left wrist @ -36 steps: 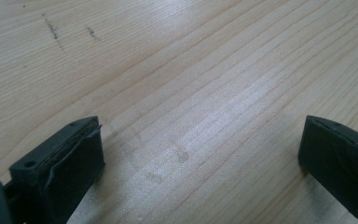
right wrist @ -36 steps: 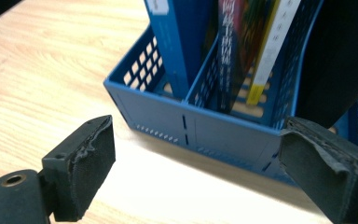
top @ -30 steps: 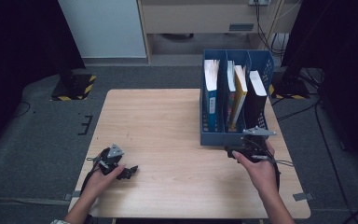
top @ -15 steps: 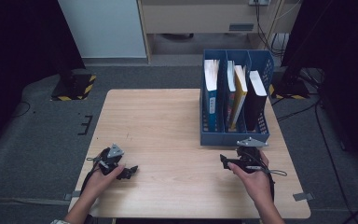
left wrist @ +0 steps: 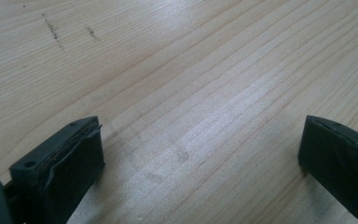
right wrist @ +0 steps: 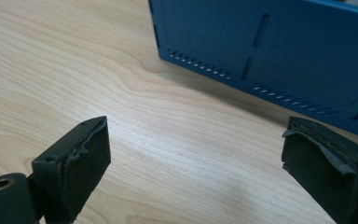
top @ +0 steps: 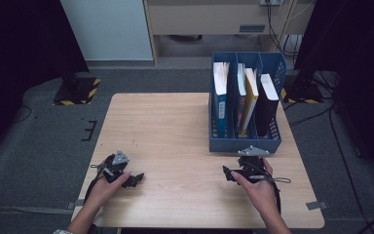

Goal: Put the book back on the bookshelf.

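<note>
Your right gripper (top: 228,174) sits low over the wooden table (top: 165,126), just in front of the blue file rack (top: 246,144), and its jaws stand wide with only bare wood between them. In the right gripper view the rack (right wrist: 279,51) fills the upper right, close beyond the jaw tips but not touching them. Your left gripper (top: 137,179) rests near the table's front left edge, well apart from the rack, its jaws also spread wide over bare wood grain.

The rack stands at the table's right side, its long axis running from you toward the far edge, its low front wall facing your right hand. It is smooth moulded plastic, with rows of small slots and longer vertical slits in its wall. Upright in its compartments stand books (top: 251,97), spines up and leaning slightly. The table is pale, fine-grained wood with a few dark scuffs (left wrist: 51,30).
</note>
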A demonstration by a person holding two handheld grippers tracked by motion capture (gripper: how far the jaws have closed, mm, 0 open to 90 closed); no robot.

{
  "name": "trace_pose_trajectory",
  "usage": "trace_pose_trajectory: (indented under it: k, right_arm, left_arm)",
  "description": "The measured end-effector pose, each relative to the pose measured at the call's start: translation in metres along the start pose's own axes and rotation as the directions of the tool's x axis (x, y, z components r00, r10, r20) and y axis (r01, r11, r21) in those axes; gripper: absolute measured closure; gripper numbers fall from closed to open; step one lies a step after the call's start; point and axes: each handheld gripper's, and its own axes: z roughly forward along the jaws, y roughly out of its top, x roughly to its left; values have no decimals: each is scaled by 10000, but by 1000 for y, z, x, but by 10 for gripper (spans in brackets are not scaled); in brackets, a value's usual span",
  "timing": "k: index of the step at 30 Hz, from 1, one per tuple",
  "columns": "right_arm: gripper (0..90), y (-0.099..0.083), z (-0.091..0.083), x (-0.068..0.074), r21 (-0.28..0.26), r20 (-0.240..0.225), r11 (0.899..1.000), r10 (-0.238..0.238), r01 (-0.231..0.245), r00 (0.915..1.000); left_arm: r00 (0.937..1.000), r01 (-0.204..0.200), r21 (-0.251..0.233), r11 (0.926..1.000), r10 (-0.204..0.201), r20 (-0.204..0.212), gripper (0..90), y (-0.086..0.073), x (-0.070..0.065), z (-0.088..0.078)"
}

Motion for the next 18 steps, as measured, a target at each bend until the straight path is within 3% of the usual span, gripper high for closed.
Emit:
trace_pose_trajectory:
  k: [10,18]
  right_arm:
    - [81,2,18,20,394,-246,9983,-428,438,9988]
    - [79,8,30,38,411,-650,9962,-741,769,9951]
  left_arm:
    - [10000,-23,3,10000,23,24,0,0,0,0]
    - [10000,-38,6,10000,38,39,0,0,-1,0]
